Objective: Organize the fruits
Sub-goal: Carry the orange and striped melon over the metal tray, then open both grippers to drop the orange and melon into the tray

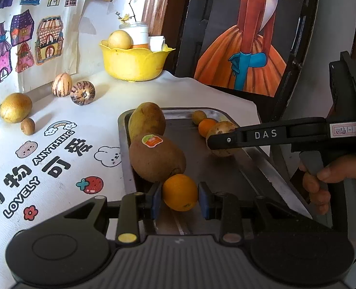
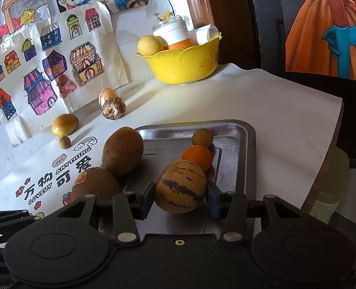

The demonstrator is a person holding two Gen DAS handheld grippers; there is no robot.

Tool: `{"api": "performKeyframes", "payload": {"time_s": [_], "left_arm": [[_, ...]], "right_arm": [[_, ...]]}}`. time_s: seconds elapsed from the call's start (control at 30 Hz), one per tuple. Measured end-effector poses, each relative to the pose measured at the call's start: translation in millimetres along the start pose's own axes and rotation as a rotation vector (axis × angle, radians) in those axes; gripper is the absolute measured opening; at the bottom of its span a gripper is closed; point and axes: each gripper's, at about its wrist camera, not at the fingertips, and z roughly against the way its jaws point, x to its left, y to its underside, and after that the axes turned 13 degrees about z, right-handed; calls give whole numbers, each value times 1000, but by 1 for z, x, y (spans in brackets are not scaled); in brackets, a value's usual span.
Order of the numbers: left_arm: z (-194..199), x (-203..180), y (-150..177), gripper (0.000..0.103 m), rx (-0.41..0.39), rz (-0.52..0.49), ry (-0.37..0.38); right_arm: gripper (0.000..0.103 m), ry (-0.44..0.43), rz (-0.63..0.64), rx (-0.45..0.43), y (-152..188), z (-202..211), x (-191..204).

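As both hands hover low over the steel tray (image 2: 246, 144), we see 2 fruits caught mid-delivery: the left gripper (image 1: 180, 198) has its blue pads closed narrowly on a small orange (image 1: 180, 192), and the right gripper (image 2: 180, 197) is clamped a little wider around a striped yellow melon (image 2: 180, 186). Both fruits sit over the tray's near end. Already on the tray are 2 brown kiwis (image 1: 156, 157) along its left edge, plus a second orange (image 2: 197, 157) and a small brown round fruit (image 2: 202, 137) toward its far side. On the white cloth (image 1: 57, 168) 4 more fruits wait, well apart from the tray, and a yellow bowl (image 1: 134, 61) stands at the back.

We judge the main risk to be rolling: the orange hangs just beside the labelled kiwi, and a release from any height could knock it or send the orange along the smooth metal. The melon, round and heavier, could bump the second orange just beyond it. With the 2 grippers near each other, we could also clash them on withdrawal.
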Motion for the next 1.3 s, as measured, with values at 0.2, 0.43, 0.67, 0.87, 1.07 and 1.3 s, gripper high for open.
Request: {"api": "performKeyframes", "payload": {"time_s": [0.2,0.43,0.67,0.87,1.07,1.3], "left_arm": [[-3,3,0,35,9,8,-8],[-4,4,0,35,10,14,-7],[-4,3,1,36,10,5,-10],[-4,6,-1,36,30,24,-5],[1,5,3,36,20,27,-9],[18,2,3,47,-12,28,-5]], "right_arm": [[48,0,-5,2,0,-4,0],[48,-1,-7,2,0,-5,-1],[50,-4,-28,1,1,-5,-2],[51,5,-4,1,2,-4,-1],[55,34,31,-19,7,10,6],[63,64,55,-50,14,36,9]]}}
